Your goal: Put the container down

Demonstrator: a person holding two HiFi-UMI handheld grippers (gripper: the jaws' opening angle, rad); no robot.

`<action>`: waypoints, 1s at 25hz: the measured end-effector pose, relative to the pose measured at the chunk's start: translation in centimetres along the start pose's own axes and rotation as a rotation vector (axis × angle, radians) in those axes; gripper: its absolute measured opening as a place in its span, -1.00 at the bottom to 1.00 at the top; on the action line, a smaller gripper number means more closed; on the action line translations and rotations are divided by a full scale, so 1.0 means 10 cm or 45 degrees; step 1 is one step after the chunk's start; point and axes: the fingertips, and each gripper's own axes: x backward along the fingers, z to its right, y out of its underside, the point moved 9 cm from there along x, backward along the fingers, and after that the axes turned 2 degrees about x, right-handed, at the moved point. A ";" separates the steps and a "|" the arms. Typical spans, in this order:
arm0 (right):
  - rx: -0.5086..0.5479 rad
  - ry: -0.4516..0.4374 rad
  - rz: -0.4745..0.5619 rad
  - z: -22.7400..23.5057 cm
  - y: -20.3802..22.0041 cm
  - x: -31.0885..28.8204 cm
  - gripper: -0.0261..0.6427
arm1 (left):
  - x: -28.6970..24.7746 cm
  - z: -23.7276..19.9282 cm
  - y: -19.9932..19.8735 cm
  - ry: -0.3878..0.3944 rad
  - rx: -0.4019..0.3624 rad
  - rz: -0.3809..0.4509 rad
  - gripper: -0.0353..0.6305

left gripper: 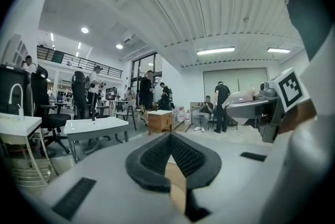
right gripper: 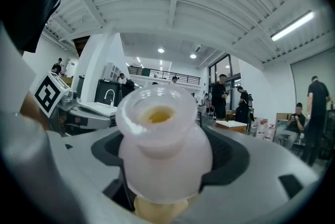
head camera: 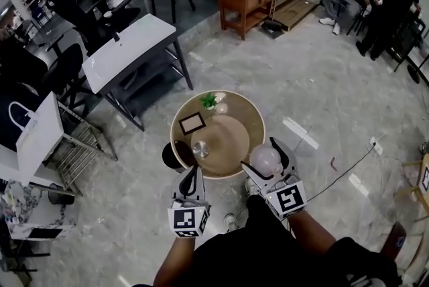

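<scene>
The pale container (right gripper: 161,152), judged light, smooth and perhaps fragile, is gripped around its belly by the right gripper (head camera: 268,165) at the 4 o'clock edge of the round table (head camera: 260,119); the left gripper (left gripper: 170,152) is closed, empty.

Head view looks down at table (head camera: 241,115) — gripper views face roomward.

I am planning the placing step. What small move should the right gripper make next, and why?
Probably ease the right gripper forward over the round wooden table, then lower it. It is shut on the frosted white bulb-shaped container, which hangs by the table's near rim, and the tabletop just ahead of it looks bare. The left gripper is shut and empty.
</scene>
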 end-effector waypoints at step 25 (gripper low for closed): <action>-0.014 -0.377 -0.263 1.53 1.37 -2.05 0.30 | -2.04 -0.22 0.28 -0.322 0.037 -0.207 -0.91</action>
